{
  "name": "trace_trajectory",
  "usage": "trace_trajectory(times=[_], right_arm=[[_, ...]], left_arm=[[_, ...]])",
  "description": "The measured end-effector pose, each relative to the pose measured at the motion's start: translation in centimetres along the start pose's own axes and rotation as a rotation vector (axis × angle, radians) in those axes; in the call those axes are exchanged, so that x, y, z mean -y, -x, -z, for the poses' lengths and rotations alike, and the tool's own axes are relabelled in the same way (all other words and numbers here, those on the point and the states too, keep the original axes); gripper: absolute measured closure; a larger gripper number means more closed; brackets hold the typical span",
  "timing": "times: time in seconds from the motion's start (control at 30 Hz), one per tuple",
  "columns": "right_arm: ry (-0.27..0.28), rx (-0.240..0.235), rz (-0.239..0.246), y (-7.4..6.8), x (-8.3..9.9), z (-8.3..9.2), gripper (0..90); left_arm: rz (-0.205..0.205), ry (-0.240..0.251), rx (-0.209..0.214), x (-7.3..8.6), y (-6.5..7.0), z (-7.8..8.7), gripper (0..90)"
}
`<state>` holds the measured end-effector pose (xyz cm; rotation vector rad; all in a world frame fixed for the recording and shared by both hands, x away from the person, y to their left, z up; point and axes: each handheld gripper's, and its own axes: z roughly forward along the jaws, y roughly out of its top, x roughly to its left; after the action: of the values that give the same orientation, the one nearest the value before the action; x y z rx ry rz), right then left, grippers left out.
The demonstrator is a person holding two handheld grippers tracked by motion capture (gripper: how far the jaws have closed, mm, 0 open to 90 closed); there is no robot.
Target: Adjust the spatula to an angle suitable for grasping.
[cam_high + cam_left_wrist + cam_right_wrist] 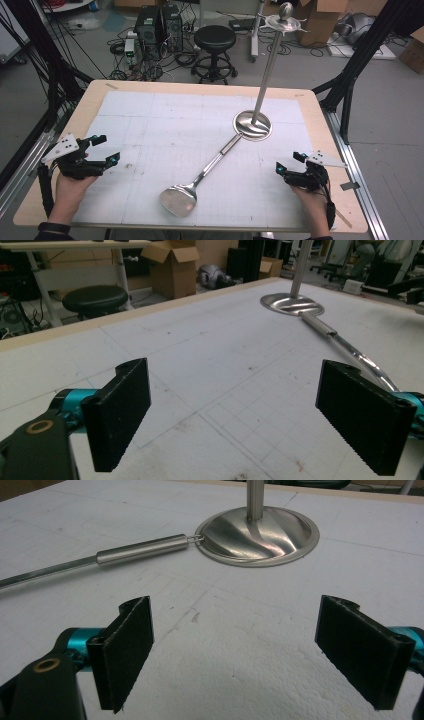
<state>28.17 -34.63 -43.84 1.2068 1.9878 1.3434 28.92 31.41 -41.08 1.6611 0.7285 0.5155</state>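
Observation:
A steel spatula [200,180] lies flat on the white foam sheet [150,125], blade toward the near edge, its handle tip touching the round base of an upright steel stand [253,125]. The stand's pole rises to a hooked top [283,21]. At the table's left edge a hand holds my left gripper [106,150] open and empty, well left of the spatula. My right gripper [288,162] is open and empty at the right, near the base. The stand base [292,304] and spatula handle [320,326] lie far ahead in the left gripper view. The base [257,530] and handle [142,549] lie ahead of the right jaws.
The foam sheet covers a wooden table [320,115]. Behind the table stand a black stool [214,50], computer towers [157,27], floor cables and cardboard boxes [320,20]. Black frame legs [360,55] flank the table on both sides.

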Motion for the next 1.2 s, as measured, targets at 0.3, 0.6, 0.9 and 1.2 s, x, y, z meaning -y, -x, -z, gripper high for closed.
trace_trajectory(times=[0.3,0.6,0.9,1.2], right_arm=[[0.000,-0.003,-0.014,0.3,0.0,0.2,15.1],[-0.017,-0.003,-0.008,0.0,0.0,0.1,15.2],[-0.024,-0.008,-0.008,-0.1,0.0,0.0,15.4],[-0.026,-0.009,-0.011,0.0,0.0,0.0,15.4]], left_arm=[[0.022,0.043,0.008,-0.3,0.1,0.2,14.9],[0.010,0.115,0.011,-0.5,0.2,0.5,14.4],[-0.010,0.091,0.028,-1.4,0.8,0.2,14.4],[0.009,0.009,0.033,-2.3,1.9,-0.8,14.1]])
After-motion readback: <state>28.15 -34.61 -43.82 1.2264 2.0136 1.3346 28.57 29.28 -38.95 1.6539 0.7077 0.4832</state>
